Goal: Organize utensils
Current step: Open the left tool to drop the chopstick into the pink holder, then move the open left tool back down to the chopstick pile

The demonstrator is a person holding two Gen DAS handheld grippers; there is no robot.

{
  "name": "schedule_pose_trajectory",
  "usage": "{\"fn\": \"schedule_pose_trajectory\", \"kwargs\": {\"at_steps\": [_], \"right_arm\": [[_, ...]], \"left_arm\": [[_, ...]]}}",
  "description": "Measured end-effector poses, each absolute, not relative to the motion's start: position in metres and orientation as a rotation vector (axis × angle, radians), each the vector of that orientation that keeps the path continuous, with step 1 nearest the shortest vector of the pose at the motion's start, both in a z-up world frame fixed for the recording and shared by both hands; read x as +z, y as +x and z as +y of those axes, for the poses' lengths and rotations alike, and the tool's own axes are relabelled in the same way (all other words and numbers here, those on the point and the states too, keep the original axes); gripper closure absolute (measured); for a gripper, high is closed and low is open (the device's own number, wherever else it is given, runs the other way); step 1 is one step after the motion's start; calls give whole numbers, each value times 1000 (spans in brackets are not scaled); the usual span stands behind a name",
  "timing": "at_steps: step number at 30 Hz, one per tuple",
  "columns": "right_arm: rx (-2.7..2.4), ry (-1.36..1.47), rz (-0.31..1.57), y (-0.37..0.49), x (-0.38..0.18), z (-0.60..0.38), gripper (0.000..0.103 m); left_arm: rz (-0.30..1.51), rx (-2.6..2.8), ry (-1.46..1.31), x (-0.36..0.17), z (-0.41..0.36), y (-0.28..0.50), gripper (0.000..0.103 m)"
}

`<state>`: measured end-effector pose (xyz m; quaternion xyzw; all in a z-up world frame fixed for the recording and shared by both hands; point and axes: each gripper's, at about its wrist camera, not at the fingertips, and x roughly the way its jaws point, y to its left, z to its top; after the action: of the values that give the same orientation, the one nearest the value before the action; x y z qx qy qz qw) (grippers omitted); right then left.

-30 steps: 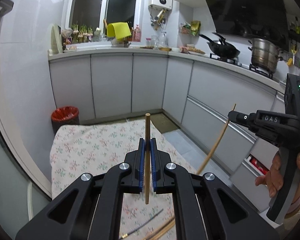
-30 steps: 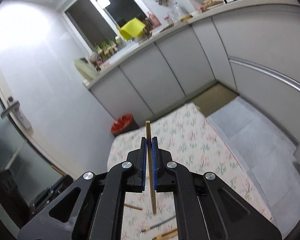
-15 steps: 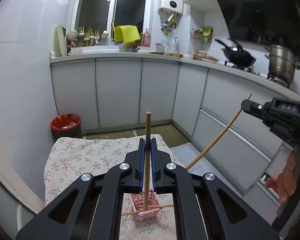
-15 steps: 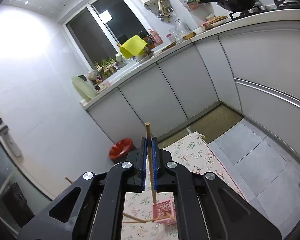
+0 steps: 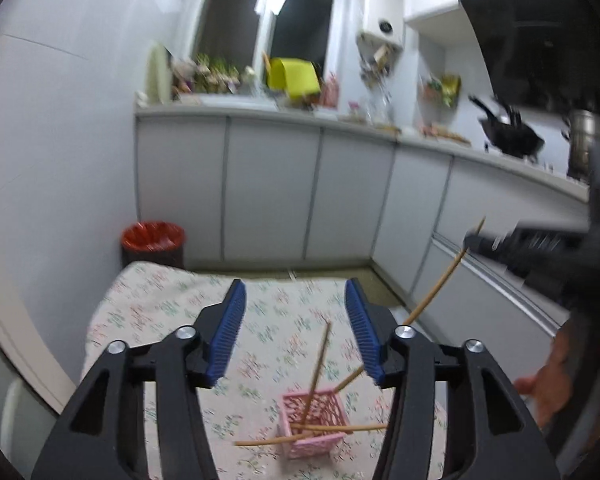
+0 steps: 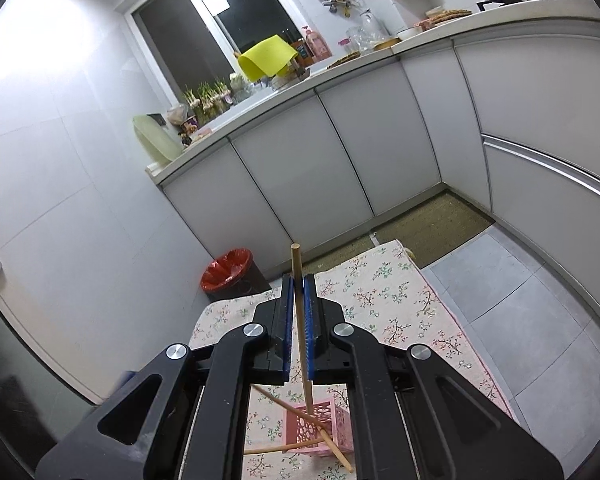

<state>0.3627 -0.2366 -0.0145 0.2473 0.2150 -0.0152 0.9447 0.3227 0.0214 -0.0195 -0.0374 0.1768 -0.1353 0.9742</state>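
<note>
A small pink lattice basket [image 5: 312, 424] stands on the floral tablecloth [image 5: 160, 300], with several wooden chopsticks in and across it. My left gripper [image 5: 296, 336] is open and empty above the basket; one chopstick [image 5: 318, 368] stands tilted in the basket just below it. My right gripper [image 6: 298, 320] is shut on a wooden chopstick [image 6: 300, 320], held upright with its lower end over the basket [image 6: 320, 428]. In the left wrist view the right gripper [image 5: 466, 242] holds that chopstick [image 5: 436, 288] at the right.
A red bin [image 5: 153, 238] stands beyond the table's far edge, also in the right wrist view [image 6: 228, 268]. White cabinets and a cluttered counter [image 5: 300, 112] line the back and right. A wok and a pot sit on the stove at right.
My left gripper has opened and let go of its chopstick, which now stands in the pink basket. My right gripper still holds its chopstick and has come over the basket.
</note>
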Motion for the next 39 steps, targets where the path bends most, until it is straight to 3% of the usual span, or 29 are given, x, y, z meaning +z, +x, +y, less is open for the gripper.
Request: {"fn": "schedule_pose_trajectory", "kwargs": {"at_steps": [1, 8, 10, 12, 16, 20, 23, 31, 39], "right_arm": [[-31, 502, 442, 364, -16, -234, 99], [-40, 469, 494, 375, -36, -215, 98], [-36, 460, 525, 379, -45, -207, 94], [-26, 452, 551, 381, -52, -199, 74], [-39, 422, 534, 375, -49, -189, 71], [-60, 397, 506, 362, -45, -187, 57], [-72, 384, 504, 353, -44, -187, 54], [-94, 365, 483, 317, -42, -185, 32], [-127, 284, 413, 271, -34, -174, 20]], "left_arm": [[337, -259, -88, -15, 28, 318, 36], [318, -199, -177, -10, 68, 309, 35], [337, -190, -185, -11, 72, 314, 35], [352, -191, -186, -13, 74, 316, 35], [347, -180, -172, -13, 75, 314, 35], [348, -170, -160, -10, 71, 311, 34], [347, -162, -159, -10, 70, 305, 27], [300, -125, -122, -3, 63, 279, 15], [319, -102, -104, -11, 59, 251, 13]]}}
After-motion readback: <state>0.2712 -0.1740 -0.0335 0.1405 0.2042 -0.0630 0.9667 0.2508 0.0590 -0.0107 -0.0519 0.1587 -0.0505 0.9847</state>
